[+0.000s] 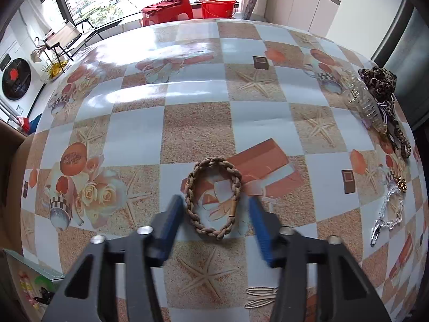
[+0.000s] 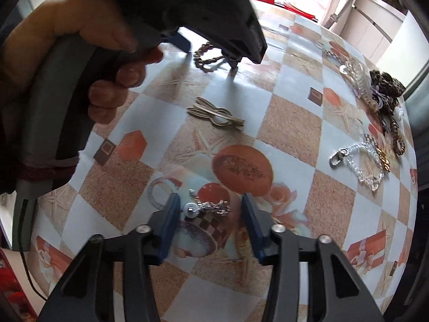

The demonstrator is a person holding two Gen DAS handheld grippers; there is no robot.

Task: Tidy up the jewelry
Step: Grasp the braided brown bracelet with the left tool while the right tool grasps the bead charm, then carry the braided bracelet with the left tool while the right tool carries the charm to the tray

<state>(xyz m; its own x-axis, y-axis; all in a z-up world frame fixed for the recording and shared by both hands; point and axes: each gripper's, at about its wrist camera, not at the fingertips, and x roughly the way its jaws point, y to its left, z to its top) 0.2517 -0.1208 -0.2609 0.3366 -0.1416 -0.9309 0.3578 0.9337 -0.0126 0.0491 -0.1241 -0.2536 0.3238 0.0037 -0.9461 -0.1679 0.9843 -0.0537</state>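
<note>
Left wrist view: taking the braided bracelet as the landmark, the left gripper stands steeply over it with a blue finger on either side of the loop. Its jaws are part-spread; the left pad lies just beside the braid, the right one a little apart, and neither visibly presses, so I judge the straddle is set up to squeeze the loop flat and lift it. Left of the bracelet, at the table's near corner, a green printed box shows one corner; whether it is a container for the jewelry, and what it holds, I cannot tell. Just below and right of the bracelet lies a flat gold hair clip. Far right of it, near the table edge, a clear chain with a metal clasp lies loose, and beyond that a clear claw clip rests against a leopard-print scrunchie. Nothing is sorted into any container yet.

Right wrist view: the person's hand grips the left tool's handle above the bracelet. Well nearer the camera than the bracelet, the right gripper has its jaws part-spread around a small silver chain with a pearl bead, the pads not touching it, likely ready to pinch it.
</note>
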